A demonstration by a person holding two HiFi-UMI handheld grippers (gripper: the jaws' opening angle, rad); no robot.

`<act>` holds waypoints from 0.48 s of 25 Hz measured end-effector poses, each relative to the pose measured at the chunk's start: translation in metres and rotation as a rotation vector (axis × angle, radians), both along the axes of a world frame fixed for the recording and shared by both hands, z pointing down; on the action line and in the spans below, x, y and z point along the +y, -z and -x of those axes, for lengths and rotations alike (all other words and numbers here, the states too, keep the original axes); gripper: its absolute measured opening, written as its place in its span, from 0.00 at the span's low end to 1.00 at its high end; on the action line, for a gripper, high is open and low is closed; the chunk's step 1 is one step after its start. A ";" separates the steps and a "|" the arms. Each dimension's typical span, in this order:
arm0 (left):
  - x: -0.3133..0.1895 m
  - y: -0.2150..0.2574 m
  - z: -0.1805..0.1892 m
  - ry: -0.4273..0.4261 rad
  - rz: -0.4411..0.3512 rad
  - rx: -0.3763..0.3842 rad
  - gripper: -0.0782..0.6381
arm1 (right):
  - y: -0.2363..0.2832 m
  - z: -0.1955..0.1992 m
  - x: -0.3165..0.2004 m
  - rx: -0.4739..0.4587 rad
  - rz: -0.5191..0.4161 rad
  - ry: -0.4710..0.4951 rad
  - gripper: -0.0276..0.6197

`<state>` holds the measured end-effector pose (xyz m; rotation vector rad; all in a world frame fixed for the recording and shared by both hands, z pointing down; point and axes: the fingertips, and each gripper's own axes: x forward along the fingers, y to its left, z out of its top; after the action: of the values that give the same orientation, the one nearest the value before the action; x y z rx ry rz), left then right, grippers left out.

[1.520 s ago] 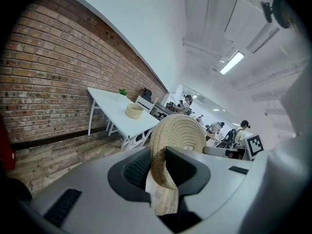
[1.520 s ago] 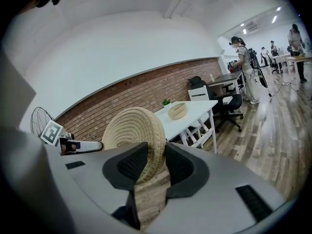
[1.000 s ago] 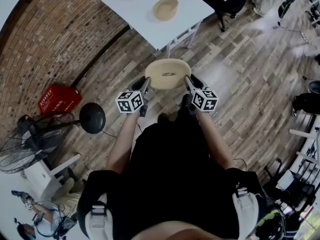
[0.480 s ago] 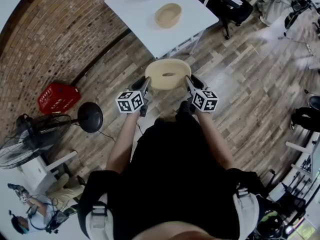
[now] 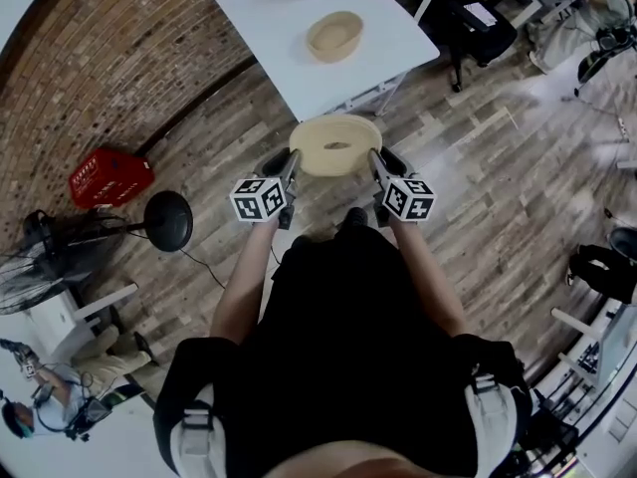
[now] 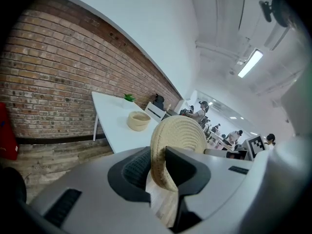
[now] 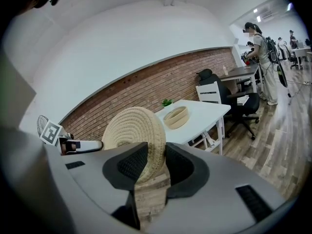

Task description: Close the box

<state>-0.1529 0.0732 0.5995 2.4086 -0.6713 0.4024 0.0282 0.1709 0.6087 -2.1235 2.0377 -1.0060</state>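
The left gripper (image 6: 158, 168) and right gripper (image 7: 151, 164) each pinch the woven lid (image 5: 336, 145), hiding its rim there; the open box (image 5: 334, 36) sits at twelve o'clock on the table (image 5: 261, 8).

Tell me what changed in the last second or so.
The person has carried the woven lid slightly nearer the white table and woven basket. Nothing grasped or released: left gripper and right gripper stay shut on the lid's opposite edges.

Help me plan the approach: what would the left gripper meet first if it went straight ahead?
Probably the white table: the left gripper, shut on the woven lid, points toward its near edge, with the basket beyond. Depth is unclear.
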 end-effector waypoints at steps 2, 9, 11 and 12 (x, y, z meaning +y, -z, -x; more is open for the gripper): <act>0.000 0.001 -0.012 0.017 -0.004 0.001 0.25 | 0.000 -0.014 -0.003 -0.002 -0.001 0.016 0.22; 0.002 -0.001 -0.049 0.080 -0.002 -0.005 0.25 | -0.006 -0.056 -0.012 -0.010 0.009 0.072 0.22; 0.002 -0.001 -0.055 0.096 0.000 -0.009 0.25 | -0.007 -0.063 -0.016 -0.008 0.011 0.088 0.22; 0.001 0.000 -0.058 0.103 0.000 -0.010 0.25 | -0.007 -0.067 -0.018 -0.008 0.011 0.096 0.22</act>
<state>-0.0953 0.0744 0.6000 2.3614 -0.7965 0.3717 0.0949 0.1527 0.6153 -2.0413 2.1537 -1.0373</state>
